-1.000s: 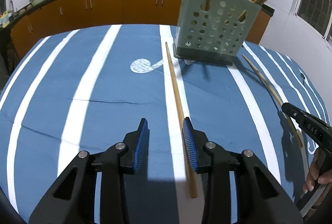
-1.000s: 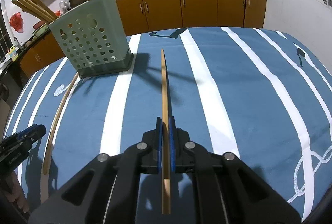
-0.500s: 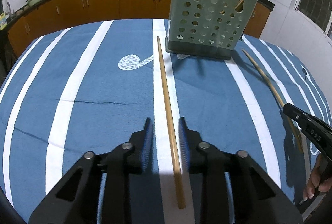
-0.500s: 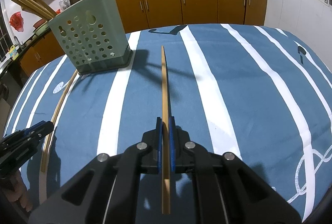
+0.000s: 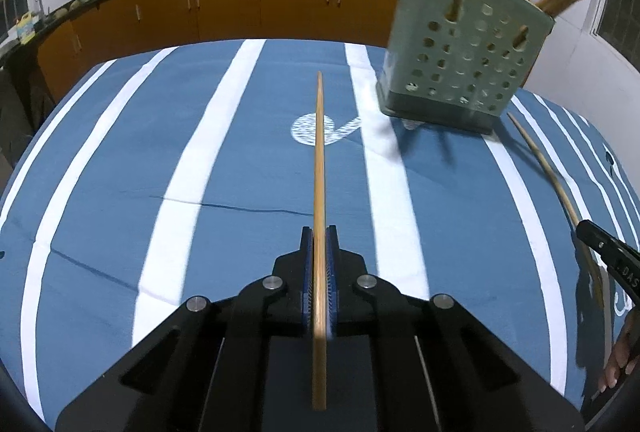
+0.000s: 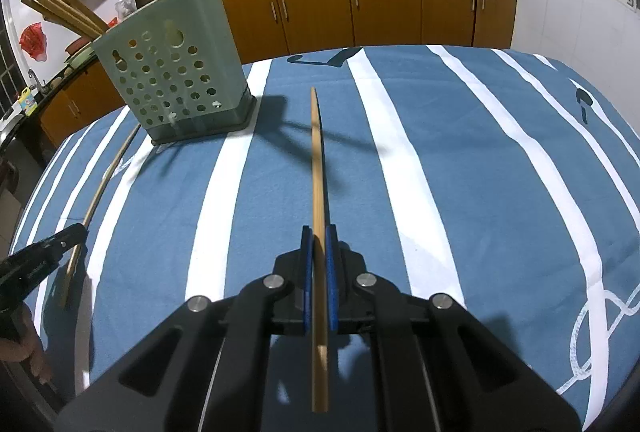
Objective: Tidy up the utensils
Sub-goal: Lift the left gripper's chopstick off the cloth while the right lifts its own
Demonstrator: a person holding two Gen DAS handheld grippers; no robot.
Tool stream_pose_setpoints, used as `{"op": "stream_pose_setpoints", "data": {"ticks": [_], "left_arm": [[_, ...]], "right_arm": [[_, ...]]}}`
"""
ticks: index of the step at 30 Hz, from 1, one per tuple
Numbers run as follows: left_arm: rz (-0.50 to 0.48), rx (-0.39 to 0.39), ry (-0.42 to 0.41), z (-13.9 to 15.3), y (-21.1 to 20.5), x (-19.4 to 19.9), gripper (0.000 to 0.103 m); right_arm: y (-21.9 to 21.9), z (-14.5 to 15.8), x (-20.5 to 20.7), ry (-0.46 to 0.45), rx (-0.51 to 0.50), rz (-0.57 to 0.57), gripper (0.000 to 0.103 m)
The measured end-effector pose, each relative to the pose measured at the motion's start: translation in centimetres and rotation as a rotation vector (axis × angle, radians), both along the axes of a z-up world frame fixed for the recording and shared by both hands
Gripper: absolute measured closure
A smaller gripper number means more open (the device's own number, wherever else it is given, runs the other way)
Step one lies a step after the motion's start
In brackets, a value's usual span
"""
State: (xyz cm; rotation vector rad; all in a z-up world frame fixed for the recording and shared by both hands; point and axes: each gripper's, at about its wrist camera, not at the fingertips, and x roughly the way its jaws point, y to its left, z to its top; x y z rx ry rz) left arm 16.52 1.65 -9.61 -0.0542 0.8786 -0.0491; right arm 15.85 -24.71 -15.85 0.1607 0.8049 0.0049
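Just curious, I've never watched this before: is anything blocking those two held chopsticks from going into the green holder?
Nothing visible. Only bare tablecloth lies between each held chopstick and the green holder. Other chopsticks already lean inside it, though.

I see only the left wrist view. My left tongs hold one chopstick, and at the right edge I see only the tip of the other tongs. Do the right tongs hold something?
Observer: Yes. In the right wrist view the right tongs are shut on a second chopstick.
Operator: Where does it point?
Observer: Its far tip points at the cloth to the right of the green holder, not at the holder itself.
Operator: How much sticks out behind the grip?
Observer: Only a short end passes back toward the camera; most of its length lies ahead of the grip.
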Motion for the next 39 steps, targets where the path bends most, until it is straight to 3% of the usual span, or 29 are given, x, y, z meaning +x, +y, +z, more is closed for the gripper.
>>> {"op": "stream_pose_setpoints", "data": {"ticks": [39], "left_arm": [[-0.025, 0.011, -0.006, -0.02, 0.46, -0.46, 0.096]], "right_arm": [[0.18, -0.37, 0.24, 0.016, -0.003, 0.008, 0.095]]}}
